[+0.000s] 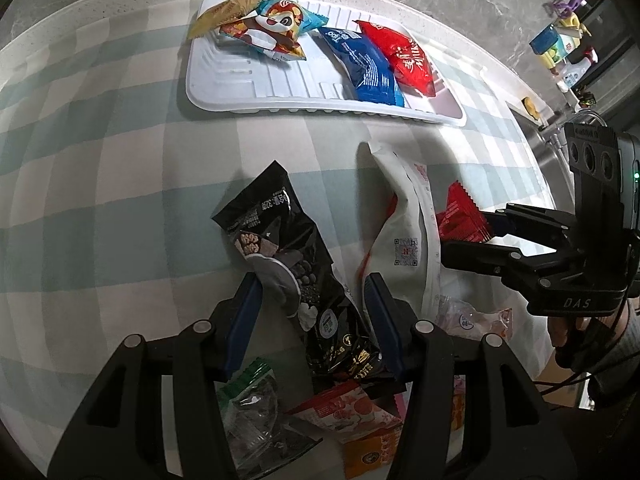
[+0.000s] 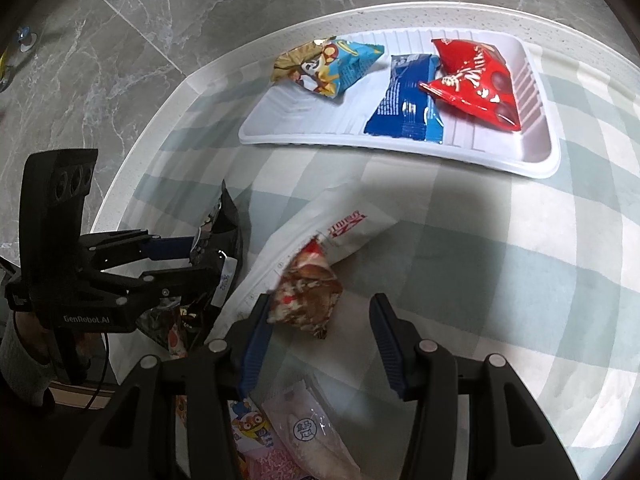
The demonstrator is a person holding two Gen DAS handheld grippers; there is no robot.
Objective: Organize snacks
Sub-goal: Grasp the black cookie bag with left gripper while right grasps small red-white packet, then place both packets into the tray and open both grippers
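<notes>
**Three snacks on the tray, the pile still waiting**

The white tray (image 1: 280,96), at the top of both frames, holds a cartoon packet (image 1: 272,30), a blue packet (image 1: 364,64) and a red packet (image 1: 408,56). A gold packet (image 1: 228,12) lies under the cartoon one at the tray's upper left corner.

The rest is left on the checked counter (image 1: 100,160), low in the frames, around a white bag (image 1: 400,232). In the left wrist view, the left claw (image 1: 312,316) grasps a black packet (image 1: 280,248), which stands up between its blue pads. In the right wrist view, the right claw (image 2: 320,328) has a brown-and-red packet (image 2: 308,300) against its left pad only, with a clear gap on the other side, so whether it grips I cannot tell.

Green, orange and pink packets lie loose at the bottom edges. I judge the job under half done.
</notes>
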